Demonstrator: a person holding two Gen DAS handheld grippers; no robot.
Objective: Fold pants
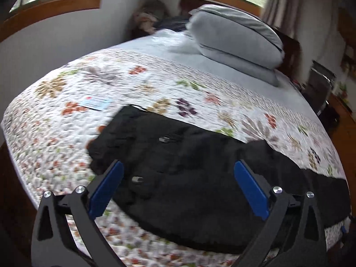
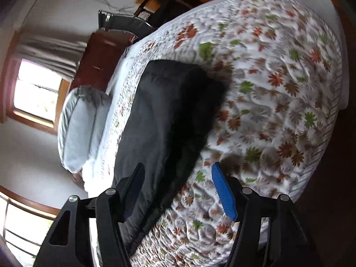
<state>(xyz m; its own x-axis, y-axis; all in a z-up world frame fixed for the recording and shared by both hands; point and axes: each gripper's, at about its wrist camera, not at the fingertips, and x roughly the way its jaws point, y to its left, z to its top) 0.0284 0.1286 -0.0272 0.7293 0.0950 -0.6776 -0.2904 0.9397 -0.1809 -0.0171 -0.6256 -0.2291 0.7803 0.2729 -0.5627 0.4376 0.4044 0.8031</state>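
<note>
Black pants (image 1: 189,160) lie spread flat on a floral quilt (image 1: 66,142) on the bed, waist end with metal buttons to the left. My left gripper (image 1: 178,166) is open, its blue pads hovering above the waist end, holding nothing. In the right wrist view the pants (image 2: 164,120) stretch away as a long dark strip over the quilt (image 2: 278,102). My right gripper (image 2: 178,169) is open and empty, its jaws straddling the near edge of the pants from above.
Two grey pillows (image 1: 238,42) are stacked at the head of the bed and also show in the right wrist view (image 2: 82,126). A small card (image 1: 96,102) lies on the quilt beyond the pants. A chair (image 1: 322,84) and wooden furniture (image 2: 100,53) stand beside the bed.
</note>
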